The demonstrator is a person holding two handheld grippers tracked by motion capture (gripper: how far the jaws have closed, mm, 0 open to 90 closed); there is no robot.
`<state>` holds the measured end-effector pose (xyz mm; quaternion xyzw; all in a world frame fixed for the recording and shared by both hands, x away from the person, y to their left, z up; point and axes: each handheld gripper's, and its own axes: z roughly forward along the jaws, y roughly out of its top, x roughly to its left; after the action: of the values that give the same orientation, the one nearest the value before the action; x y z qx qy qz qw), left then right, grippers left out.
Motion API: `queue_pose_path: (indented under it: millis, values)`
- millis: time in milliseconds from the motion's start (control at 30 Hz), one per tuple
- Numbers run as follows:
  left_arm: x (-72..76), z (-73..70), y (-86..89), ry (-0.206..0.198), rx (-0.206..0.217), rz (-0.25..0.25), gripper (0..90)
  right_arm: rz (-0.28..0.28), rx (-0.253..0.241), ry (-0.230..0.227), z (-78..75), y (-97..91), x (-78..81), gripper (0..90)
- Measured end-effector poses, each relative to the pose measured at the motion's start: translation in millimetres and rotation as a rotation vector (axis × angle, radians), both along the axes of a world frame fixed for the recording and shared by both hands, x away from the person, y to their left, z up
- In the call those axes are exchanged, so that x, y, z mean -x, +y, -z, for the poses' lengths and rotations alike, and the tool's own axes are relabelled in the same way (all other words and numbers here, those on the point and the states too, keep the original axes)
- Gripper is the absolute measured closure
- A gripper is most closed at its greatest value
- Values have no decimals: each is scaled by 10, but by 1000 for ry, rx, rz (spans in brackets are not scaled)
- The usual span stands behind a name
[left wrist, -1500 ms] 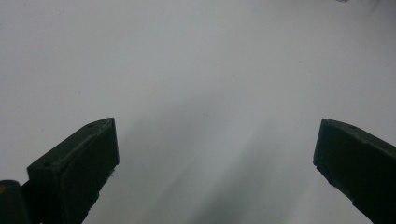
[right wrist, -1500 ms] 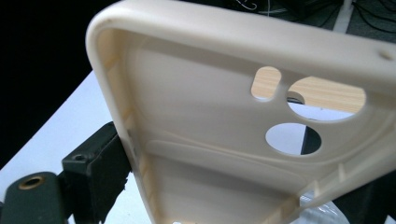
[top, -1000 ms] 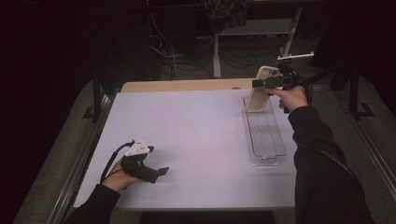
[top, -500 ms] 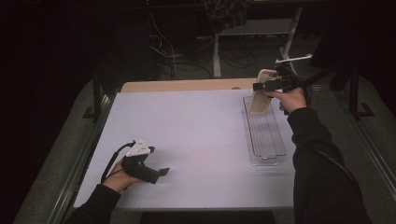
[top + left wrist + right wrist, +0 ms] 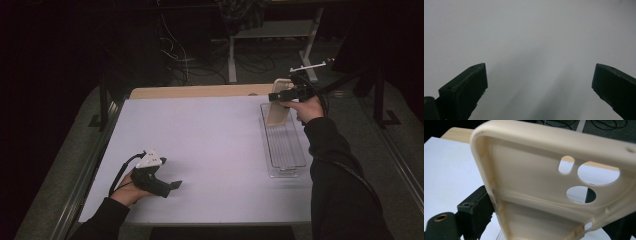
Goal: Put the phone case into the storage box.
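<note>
Phone case (image 5: pixel 529 195) in right gripper (image 5: pixel 281 96), over clear tray (image 5: pixel 285 150)

Bare white table (image 5: pixel 215 145) between grippers; clear tray (image 5: pixel 282 145) blocks the right edge.

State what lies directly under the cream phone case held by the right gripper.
Under the phone case, held by the right gripper, sits a clear plastic tray on the white table. The tray's far end is covered by the case.
</note>
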<state>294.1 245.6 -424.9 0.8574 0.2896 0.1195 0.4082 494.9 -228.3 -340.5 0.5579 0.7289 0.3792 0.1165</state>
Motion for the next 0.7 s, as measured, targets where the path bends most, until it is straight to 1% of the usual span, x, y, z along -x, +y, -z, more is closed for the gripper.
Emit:
queue_pose_path:
  millis: [133, 167, 267, 367, 700]
  values:
    - [5, -1, -3, 3, 3, -2, 0, 12, 16, 11, 28, 47, -22, 99]
    - [5, -1, -4, 3, 2, -1, 0, 12, 26, 10, 33, 57, -29, 98]
    - [9, 1, -9, 4, 8, -3, 0, 17, 36, 12, 41, 88, -48, 98]
    - [9, 0, -6, 5, 5, 1, 0, 19, 43, 12, 52, 113, -68, 98]
    - [11, 1, -11, 7, 6, 5, 0, 53, 74, 22, 137, 132, -129, 96]
